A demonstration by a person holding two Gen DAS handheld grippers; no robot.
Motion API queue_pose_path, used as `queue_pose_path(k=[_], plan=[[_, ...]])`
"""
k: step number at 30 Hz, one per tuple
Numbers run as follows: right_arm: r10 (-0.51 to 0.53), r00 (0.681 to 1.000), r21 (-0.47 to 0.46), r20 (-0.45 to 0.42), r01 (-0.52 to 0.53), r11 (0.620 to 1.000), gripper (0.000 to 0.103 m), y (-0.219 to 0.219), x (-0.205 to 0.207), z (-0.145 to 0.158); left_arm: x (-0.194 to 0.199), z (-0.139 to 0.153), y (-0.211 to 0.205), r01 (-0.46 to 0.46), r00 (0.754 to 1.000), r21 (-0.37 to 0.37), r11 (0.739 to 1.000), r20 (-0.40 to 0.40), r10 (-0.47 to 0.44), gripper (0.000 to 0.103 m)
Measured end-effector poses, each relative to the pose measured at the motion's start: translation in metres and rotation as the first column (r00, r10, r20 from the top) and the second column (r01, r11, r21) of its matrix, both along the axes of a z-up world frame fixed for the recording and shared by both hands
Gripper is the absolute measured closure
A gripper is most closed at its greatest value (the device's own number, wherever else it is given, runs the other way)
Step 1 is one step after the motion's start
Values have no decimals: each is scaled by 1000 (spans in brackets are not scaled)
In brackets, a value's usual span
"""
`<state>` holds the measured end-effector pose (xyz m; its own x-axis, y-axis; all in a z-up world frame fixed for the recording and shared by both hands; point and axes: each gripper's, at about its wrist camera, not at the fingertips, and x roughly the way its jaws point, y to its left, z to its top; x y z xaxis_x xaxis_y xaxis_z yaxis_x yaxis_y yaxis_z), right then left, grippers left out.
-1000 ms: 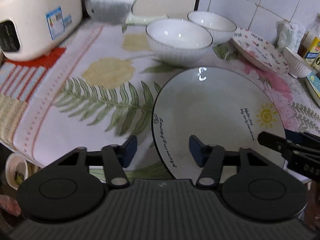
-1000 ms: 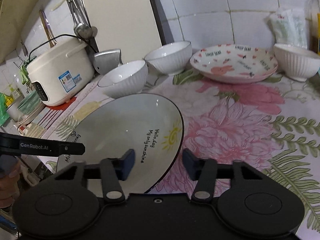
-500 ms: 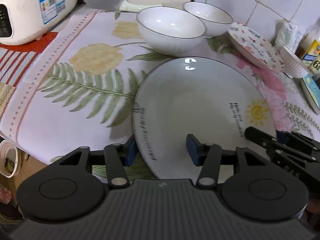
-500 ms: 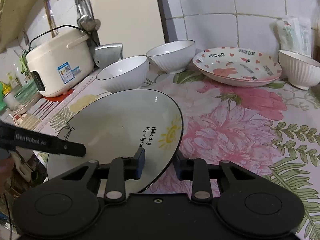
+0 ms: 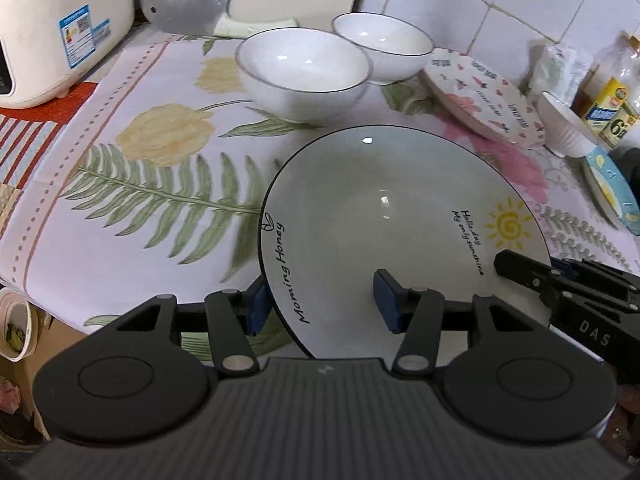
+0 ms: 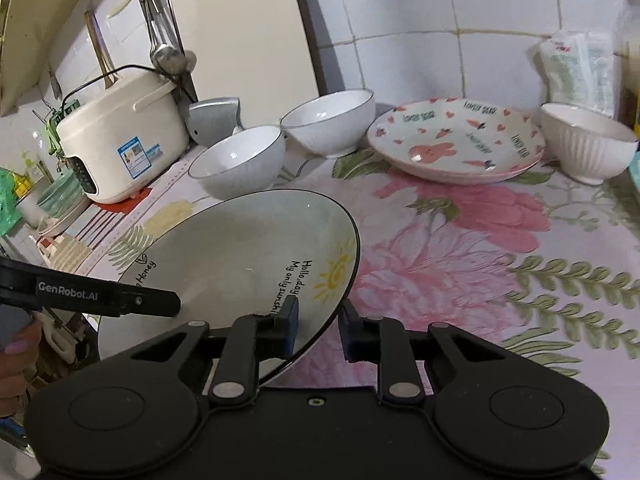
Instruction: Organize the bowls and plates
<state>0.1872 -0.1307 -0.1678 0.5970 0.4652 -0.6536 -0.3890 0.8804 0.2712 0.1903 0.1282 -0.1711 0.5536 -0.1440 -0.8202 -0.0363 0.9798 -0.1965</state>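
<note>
Grey sun plate [image 5: 384,216] sits at the near edge of the counter [image 5: 132,216], overhanging it slightly on the near side, which is what gives both tools access to its rim.

Right gripper [image 6: 320,326]: jaws have just been closing, rim of the plate between them, one pad above the printed sun side and one under the lip. Gap now narrow; the pads look to be on the rim, so I read this as a pinch on the plate.

Left gripper [image 5: 320,304]: jaws partly spread, straddling the rim on the "Morning Honey" side, one pad outside the edge, one over the plate's face. Neither pad visibly presses. Judged as a steadying or ready position, not a grip.

Beyond the plate, towards the back edge by the tiled wall: two white bowls [image 6: 240,160] side by side, the heart-pattern plate [image 6: 456,140], a ribbed bowl [image 6: 588,140] at the far right. Rice cooker [image 6: 120,144] holds the back left corner.

Open room: the flowered cloth to the right of the grey plate is free up to the heart-pattern plate, a likely stacking target. A one-sided rim pinch risks tilt.
</note>
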Motion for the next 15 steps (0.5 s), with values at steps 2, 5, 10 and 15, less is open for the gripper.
queue_pose_path(k=[2, 5, 10, 15], plan=[[-10, 1000, -4, 6, 10, 1000, 77, -8, -3, 7, -1, 6, -8, 8, 1000, -6, 1000, 5, -8, 52], [-29, 999, -7, 17, 29, 1000, 77, -22, -9, 17, -2, 16, -22, 28, 1000, -17, 999, 12, -28, 52], [-75, 997, -5, 33, 75, 997, 77, -52, -22, 34, -2, 33, -52, 80, 997, -23, 997, 22, -80, 52], [-112, 992, -9, 59, 113, 994, 77, -81, -33, 43, -1, 42, -81, 117, 993, -36, 993, 19, -116, 52]])
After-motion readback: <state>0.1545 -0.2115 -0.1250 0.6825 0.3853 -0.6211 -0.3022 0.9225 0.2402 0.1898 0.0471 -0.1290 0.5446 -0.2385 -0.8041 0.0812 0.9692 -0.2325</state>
